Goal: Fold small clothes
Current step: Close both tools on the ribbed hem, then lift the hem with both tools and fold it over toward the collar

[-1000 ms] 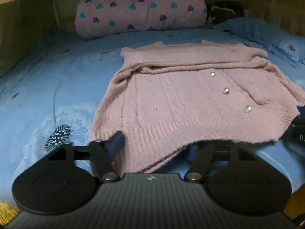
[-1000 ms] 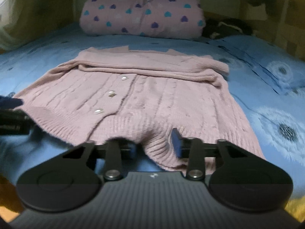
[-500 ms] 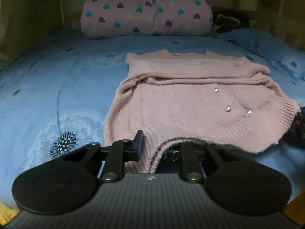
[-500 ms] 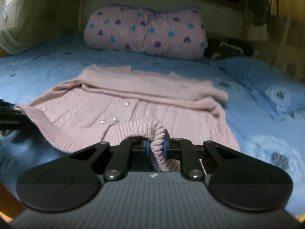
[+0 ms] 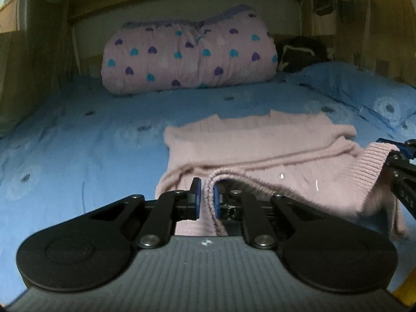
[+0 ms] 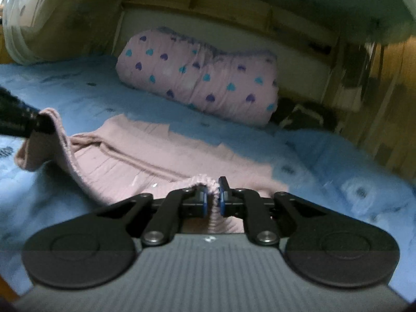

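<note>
A pink knitted cardigan with small shiny buttons lies on the blue bed sheet, sleeves folded across its chest. My left gripper is shut on the ribbed hem at the cardigan's left corner and holds it lifted. My right gripper is shut on the hem at the right corner, also lifted. The cardigan shows in the right wrist view with its lower half raised off the bed. The right gripper shows at the right edge of the left wrist view; the left gripper shows at the left edge of the right wrist view.
A rolled pink quilt with hearts lies against the headboard. A blue pillow sits at the back right beside a dark bundle. A wooden wall runs along the right side. A white net curtain hangs at the left.
Both grippers closed on the hem corners, lifted them and carried them forward toward the collar. The lower half of the cardigan has come up off the sheet.
</note>
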Demonstrator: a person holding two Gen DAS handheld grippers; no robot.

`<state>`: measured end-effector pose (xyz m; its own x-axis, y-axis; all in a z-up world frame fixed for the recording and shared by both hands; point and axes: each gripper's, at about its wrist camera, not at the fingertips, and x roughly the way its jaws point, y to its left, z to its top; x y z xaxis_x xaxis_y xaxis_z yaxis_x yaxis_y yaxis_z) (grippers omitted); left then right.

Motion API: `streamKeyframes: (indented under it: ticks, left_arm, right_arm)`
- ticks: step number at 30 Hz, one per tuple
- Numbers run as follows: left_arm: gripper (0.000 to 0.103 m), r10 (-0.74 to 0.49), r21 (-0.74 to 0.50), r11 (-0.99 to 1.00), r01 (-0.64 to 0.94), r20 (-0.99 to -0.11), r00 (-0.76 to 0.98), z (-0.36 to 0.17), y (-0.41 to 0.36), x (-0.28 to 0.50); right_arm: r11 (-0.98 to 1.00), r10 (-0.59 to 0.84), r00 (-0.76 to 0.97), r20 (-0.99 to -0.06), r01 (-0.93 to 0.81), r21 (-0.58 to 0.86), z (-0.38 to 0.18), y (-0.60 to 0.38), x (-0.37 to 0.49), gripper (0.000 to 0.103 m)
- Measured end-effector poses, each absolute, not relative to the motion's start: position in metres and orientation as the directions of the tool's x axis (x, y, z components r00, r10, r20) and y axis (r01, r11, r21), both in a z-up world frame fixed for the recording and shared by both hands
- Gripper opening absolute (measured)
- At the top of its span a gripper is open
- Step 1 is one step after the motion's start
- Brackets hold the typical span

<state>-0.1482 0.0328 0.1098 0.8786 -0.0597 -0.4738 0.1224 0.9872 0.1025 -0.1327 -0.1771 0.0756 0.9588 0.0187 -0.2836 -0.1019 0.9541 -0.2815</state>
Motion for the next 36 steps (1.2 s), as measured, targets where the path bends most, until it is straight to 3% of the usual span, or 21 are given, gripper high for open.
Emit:
streamKeyframes:
  ticks: [9,18,23,26,27,29,30,31,36]
  left_arm:
    - [0.009,-0.057,0.127,0.984,0.123,-0.435,0.899,0.122,0.029,-0.140]
    - [0.010,-0.065,0.117,0.982,0.148,-0.529,0.846,0.100,0.044,-0.146]
    - [0.011,-0.093,0.066,0.983,0.172,-0.627,0.773,0.083,0.057,-0.151]
    - [0.013,-0.119,0.015,0.984,0.176,-0.677,0.726,0.071,0.060,-0.153]
    - [0.020,-0.125,-0.001,0.985,0.171,-0.688,0.714,0.067,0.060,-0.152]
    - [0.045,-0.128,-0.016,0.986,0.165,-0.706,0.697,0.059,0.058,-0.152]
    - [0.065,-0.117,-0.004,0.987,0.163,-0.713,0.691,0.056,0.055,-0.152]
    - [0.075,-0.103,0.019,0.986,0.167,-0.714,0.692,0.054,0.052,-0.153]
    - [0.078,-0.099,0.083,0.971,0.223,-0.711,0.697,0.046,0.037,-0.154]
  right_arm:
    - [0.964,0.058,0.955,-0.290,-0.129,-0.233,0.090,-0.193,-0.132,0.010]
    - [0.891,0.188,0.859,-0.475,-0.353,-0.286,0.068,-0.188,-0.155,0.012]
    - [0.874,0.155,0.852,-0.501,-0.355,-0.333,0.060,-0.192,-0.170,0.053]
    - [0.876,0.133,0.840,-0.526,-0.348,-0.334,0.061,-0.199,-0.175,0.054]
    - [0.876,0.128,0.834,-0.537,-0.349,-0.333,0.062,-0.201,-0.176,0.054]
    - [0.860,0.134,0.827,-0.546,-0.371,-0.352,0.061,-0.205,-0.180,0.054]
    - [0.841,0.135,0.819,-0.558,-0.392,-0.373,0.059,-0.205,-0.183,0.054]
    - [0.826,0.133,0.810,-0.572,-0.410,-0.388,0.057,-0.205,-0.184,0.054]
    - [0.782,0.104,0.750,-0.654,-0.468,-0.412,0.041,-0.202,-0.183,0.054]
